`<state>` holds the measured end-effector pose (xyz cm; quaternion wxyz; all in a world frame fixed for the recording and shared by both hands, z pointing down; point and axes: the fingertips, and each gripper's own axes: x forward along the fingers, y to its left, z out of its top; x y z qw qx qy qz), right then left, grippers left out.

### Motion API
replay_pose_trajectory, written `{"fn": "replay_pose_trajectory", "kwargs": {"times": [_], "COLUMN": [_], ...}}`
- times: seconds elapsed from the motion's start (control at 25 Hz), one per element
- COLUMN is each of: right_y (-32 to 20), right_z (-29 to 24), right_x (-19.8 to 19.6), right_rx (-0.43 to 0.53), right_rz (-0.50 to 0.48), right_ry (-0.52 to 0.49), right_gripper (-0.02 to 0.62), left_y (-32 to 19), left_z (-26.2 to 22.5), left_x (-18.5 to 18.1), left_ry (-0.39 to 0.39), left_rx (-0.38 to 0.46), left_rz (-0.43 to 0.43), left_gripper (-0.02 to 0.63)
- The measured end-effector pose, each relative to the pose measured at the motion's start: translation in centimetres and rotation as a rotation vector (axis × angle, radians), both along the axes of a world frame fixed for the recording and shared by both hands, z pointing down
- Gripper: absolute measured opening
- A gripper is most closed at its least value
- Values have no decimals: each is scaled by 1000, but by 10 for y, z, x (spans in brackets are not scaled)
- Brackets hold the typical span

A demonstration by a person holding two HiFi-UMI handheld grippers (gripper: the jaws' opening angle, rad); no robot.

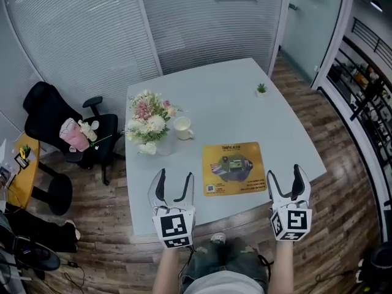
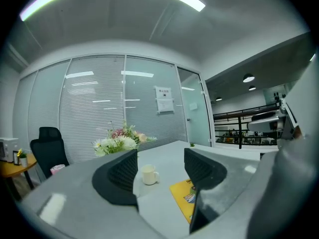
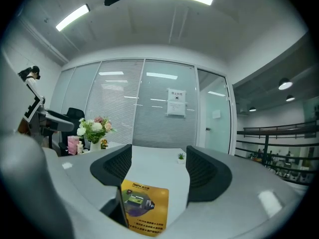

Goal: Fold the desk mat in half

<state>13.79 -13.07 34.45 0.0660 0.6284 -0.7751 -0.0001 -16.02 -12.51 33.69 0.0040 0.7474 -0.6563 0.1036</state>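
Note:
A yellow desk mat (image 1: 233,168) with a printed picture lies flat and unfolded near the front edge of the white table (image 1: 245,112). It shows low in the right gripper view as the mat (image 3: 144,207) and at the lower right of the left gripper view as the mat (image 2: 185,197). My left gripper (image 1: 174,186) hangs open over the table's front left, left of the mat. At the mat's right front corner my right gripper (image 1: 284,179) stands open too. Neither holds anything.
A vase of flowers (image 1: 148,122) and a white cup (image 1: 182,128) stand left of the mat. A tiny potted plant (image 1: 261,89) sits far right. A black office chair (image 1: 58,121) with a pink item stands left of the table, beside a yellow side table (image 1: 18,173).

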Motion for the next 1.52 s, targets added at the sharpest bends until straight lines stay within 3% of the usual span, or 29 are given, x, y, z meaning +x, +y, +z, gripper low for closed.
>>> {"fn": "replay_pose_trajectory", "kwargs": {"times": [0.56, 0.84, 1.52], "right_y": [-33, -52, -79], "right_z": [49, 82, 182], "right_x": [4, 3, -5], "right_rx": [-146, -231, -481], "right_rz": [-16, -77, -346], "right_ry": [98, 136, 324], "right_gripper": [348, 347, 341], "left_y": [-36, -51, -62], "left_z": [54, 87, 183], "left_x": [11, 23, 74], "left_ry": [-35, -65, -210], "left_rx": [-115, -193, -397], "left_rz": [79, 111, 318], "left_gripper": [287, 287, 287]}}
